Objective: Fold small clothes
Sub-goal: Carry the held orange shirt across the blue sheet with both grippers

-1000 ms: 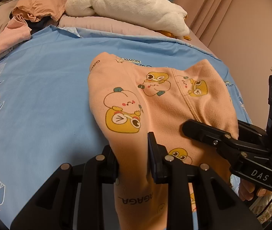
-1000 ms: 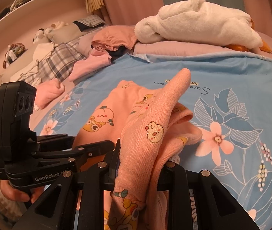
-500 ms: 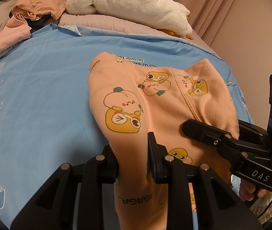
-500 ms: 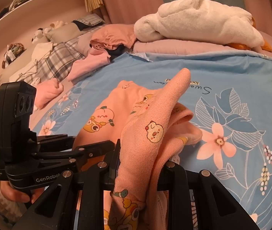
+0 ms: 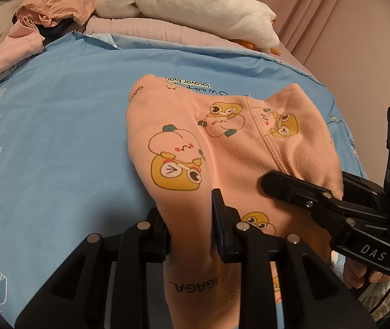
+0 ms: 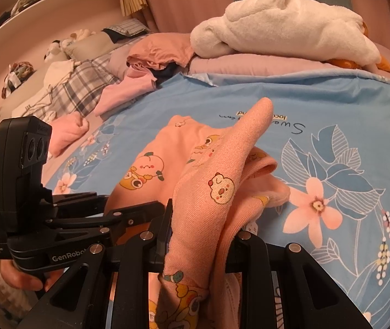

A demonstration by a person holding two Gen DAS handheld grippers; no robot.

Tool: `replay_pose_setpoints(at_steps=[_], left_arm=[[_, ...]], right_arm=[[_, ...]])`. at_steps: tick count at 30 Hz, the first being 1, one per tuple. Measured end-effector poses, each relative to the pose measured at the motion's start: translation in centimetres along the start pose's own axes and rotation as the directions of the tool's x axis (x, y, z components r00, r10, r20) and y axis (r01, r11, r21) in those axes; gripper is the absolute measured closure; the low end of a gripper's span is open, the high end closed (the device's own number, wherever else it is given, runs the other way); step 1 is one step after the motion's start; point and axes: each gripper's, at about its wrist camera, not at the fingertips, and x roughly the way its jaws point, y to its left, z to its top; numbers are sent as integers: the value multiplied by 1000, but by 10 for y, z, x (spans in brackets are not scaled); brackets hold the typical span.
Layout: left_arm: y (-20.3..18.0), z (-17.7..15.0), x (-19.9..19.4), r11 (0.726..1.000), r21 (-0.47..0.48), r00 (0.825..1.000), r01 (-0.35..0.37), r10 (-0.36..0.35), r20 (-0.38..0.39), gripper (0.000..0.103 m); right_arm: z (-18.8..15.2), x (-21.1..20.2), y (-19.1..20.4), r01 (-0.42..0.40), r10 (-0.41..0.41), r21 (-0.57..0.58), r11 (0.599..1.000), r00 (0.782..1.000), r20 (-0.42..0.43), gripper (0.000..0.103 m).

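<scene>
A small peach garment (image 5: 222, 142) printed with yellow cartoon animals lies half lifted over the blue floral bedsheet (image 5: 57, 137). My left gripper (image 5: 192, 230) is shut on the near edge of the garment, the cloth bunched between its pads. My right gripper (image 6: 197, 233) is shut on another near fold of the same garment (image 6: 214, 181), which stands up in a peak in front of it. Each gripper shows in the other's view: the right gripper (image 5: 318, 200) at the right, the left gripper (image 6: 85, 219) at the left, side by side over the cloth.
A white plush towel bundle (image 5: 189, 8) lies on a pink quilt at the far end of the bed. Pink and peach clothes (image 5: 30, 27) are piled at the far left, with plaid bedding (image 6: 66, 85) beyond. Pink curtains hang behind. A hand (image 6: 22, 277) holds the left gripper's handle.
</scene>
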Motion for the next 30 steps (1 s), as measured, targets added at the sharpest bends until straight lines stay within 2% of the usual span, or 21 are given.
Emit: replay_pose_setpoints(at_steps=[30], left_arm=[[7, 3, 9, 1000, -7, 1000, -7, 6, -19, 78]], right_arm=[[-2, 8, 2, 1, -1, 5, 1000, 1000, -12, 76]])
